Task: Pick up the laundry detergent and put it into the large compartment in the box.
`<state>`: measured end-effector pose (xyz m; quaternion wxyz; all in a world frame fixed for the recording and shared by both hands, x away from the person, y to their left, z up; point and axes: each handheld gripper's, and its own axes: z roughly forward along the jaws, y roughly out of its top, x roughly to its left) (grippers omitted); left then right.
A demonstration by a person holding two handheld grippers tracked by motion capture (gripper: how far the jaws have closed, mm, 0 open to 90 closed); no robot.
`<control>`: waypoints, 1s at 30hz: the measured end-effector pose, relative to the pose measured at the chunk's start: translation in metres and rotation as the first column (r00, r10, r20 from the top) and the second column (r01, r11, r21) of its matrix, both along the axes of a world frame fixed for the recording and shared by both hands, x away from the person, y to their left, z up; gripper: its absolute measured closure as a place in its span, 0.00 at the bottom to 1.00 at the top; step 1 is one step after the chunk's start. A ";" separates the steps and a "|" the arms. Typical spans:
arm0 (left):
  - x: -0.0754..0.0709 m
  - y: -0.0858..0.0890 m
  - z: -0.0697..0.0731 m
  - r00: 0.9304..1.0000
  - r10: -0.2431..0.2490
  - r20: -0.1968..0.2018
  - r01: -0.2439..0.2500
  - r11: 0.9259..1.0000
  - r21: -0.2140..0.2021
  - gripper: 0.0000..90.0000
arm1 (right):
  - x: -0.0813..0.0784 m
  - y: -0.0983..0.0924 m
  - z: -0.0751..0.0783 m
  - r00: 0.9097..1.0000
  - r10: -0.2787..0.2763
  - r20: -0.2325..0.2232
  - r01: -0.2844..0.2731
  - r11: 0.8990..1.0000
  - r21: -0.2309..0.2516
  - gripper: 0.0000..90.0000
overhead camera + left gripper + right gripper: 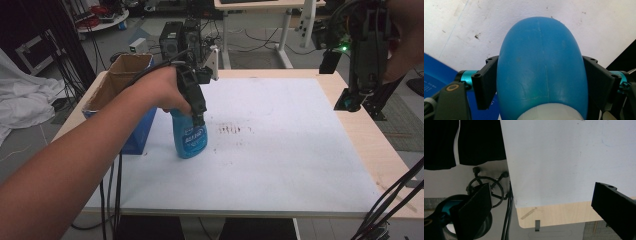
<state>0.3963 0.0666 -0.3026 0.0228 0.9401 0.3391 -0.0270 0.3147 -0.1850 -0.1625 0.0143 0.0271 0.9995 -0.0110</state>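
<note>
- The blue bottle (190,136) is standing upright on the white mat (280,150), near the left side of the table (370,135)
- The left gripper (199,116) is coming down on the bottle from above, and a hand (162,90) is holding it
- In the left gripper view, the bottle (541,67) is sitting right between the two black fingers (485,82)
- One finger is pressing on the bottle's left side and the other is pressing on its right side, so the fingers are about half open and are squeezing the bottle
- The bottle's round blue body is bulging out past the fingers toward the mat, and its white part is showing at the bottom of that view
- A cardboard box (122,85) with blue sides is sitting just beside the bottle, at the left edge of the table
- Some small dark marks (231,130) are lying on the mat just to the right of the bottle
- The right gripper (356,102) is hanging in the air over the far right edge of the table, well apart from the bottle
- In the right gripper view, its two black fingers (475,210) are standing wide open with nothing between them, and the corner of the mat and table is showing below them
</note>
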 end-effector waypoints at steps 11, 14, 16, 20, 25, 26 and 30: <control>-0.001 0.000 0.000 1.000 0.001 0.012 -0.001 1.000 0.006 0.23 | 0.001 -0.002 0.001 1.000 -0.006 0.003 0.006 1.000 0.004 0.02; 0.000 0.000 0.001 1.000 -0.013 0.012 0.013 1.000 0.021 0.23 | 0.002 -0.002 0.001 1.000 -0.007 0.003 0.007 1.000 0.002 0.02; -0.001 -0.001 0.001 1.000 0.003 0.011 -0.003 1.000 0.004 0.24 | 0.002 -0.003 0.001 1.000 -0.005 0.003 0.005 1.000 0.004 0.02; 0.000 0.000 0.001 1.000 0.000 0.004 0.000 1.000 0.006 0.40 | 0.001 -0.004 0.002 1.000 -0.006 0.005 0.006 1.000 0.006 0.02; -0.001 -0.001 0.000 1.000 0.004 0.011 -0.004 1.000 0.015 0.41 | 0.000 -0.005 0.001 1.000 -0.011 0.005 0.011 1.000 0.006 0.02; 0.000 -0.001 0.000 1.000 0.002 0.016 -0.002 1.000 0.022 0.42 | 0.000 -0.006 0.001 1.000 -0.008 0.005 0.008 1.000 0.007 0.02; -0.001 -0.002 0.000 1.000 0.005 0.018 -0.005 1.000 0.027 0.43 | 0.000 -0.007 0.000 1.000 -0.007 0.005 0.007 1.000 0.011 0.02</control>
